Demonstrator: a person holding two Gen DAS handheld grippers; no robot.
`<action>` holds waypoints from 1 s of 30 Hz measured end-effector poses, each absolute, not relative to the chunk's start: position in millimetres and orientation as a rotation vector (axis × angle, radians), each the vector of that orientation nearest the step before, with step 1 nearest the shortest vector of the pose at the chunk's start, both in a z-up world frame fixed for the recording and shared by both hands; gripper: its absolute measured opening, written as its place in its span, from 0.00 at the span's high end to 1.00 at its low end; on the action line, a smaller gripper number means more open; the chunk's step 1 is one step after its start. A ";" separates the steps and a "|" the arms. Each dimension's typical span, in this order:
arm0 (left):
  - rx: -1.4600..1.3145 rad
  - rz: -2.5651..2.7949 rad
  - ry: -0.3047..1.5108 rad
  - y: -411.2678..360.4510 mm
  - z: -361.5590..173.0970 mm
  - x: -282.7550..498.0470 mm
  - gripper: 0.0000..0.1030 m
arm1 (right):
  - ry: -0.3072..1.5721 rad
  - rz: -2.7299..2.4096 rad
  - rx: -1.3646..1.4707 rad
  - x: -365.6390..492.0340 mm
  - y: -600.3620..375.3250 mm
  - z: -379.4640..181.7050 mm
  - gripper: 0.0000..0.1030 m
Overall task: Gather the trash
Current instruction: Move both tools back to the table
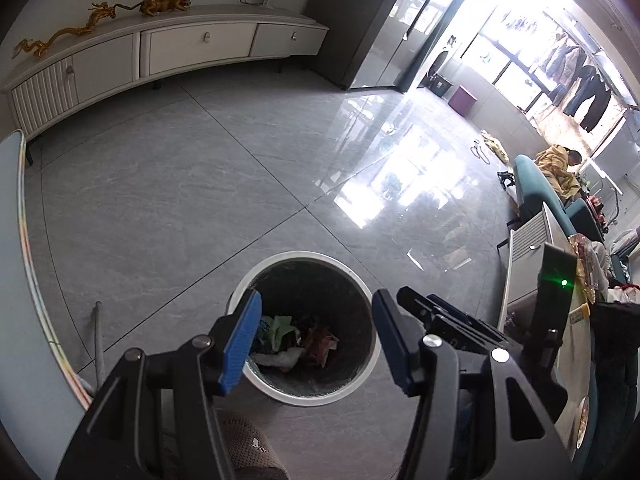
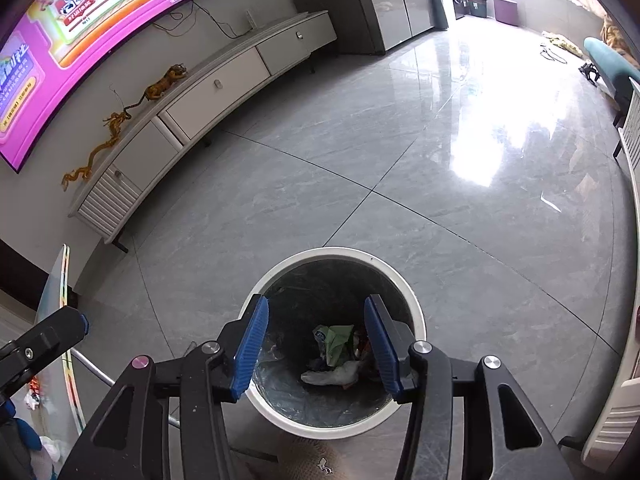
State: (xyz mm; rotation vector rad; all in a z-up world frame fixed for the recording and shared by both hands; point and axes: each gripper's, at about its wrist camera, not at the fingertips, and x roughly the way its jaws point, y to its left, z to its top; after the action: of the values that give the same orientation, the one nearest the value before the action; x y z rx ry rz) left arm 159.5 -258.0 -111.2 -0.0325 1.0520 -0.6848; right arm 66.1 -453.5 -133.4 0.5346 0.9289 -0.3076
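Trash (image 2: 334, 354) lies heaped in the bottom of the round white-rimmed bin (image 2: 416, 312) on the grey tile floor (image 2: 360, 152): a green wrapper, a white crumpled piece, reddish and dark scraps. Both tools hang straight over that opening. The right gripper (image 2: 316, 346) has its blue fingers (image 2: 250, 350) spread wide with nothing between them, and the left gripper (image 1: 316, 344) is likewise parted and empty, its fingers (image 1: 240, 348) framing the same pile.

From here the likeliest trouble, as I judge it, is crowding. In the left view the right tool's black body sits just beside the left one's right finger, so a careless swing could knock the two together. A low pass could also catch the bin's rim or dark liner and tip or shift it, spilling what is collected. Neither camera shows any loose piece waiting on the floor, so turning away to find more means moving blind at first.

The right view alone shows the bright pink television screen (image 2: 80, 40) on the wall above the long white cabinet (image 2: 216, 84), plus a corner of the left tool at the lower left edge. The left view alone shows the table (image 1: 576, 320) at the right with packets on it, a green indicator light, a person in yellow farther off by the window, and clothes hanging there.
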 end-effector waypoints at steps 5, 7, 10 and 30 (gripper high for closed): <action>-0.026 -0.595 0.966 -219.6 -82.9 147.1 0.46 | 0.881 -0.263 0.505 62.9 -435.3 -106.3 0.54; -0.035 -0.552 0.922 -199.7 -68.7 141.2 0.46 | 0.857 -0.242 0.491 61.7 -426.0 -94.0 0.53; -0.046 -0.485 0.857 -166.7 -48.9 130.6 0.42 | 0.819 -0.194 0.456 58.1 -405.7 -69.8 0.52; -0.153 -0.034 0.627 70.0 18.1 41.2 0.36 | 0.742 0.216 0.179 66.3 -217.3 11.3 0.49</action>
State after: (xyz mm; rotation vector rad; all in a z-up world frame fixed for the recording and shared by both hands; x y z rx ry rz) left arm 41.2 70.0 18.1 -0.1534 0.6270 -0.0344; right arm 66.3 -217.3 11.3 0.1795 0.7423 0.2158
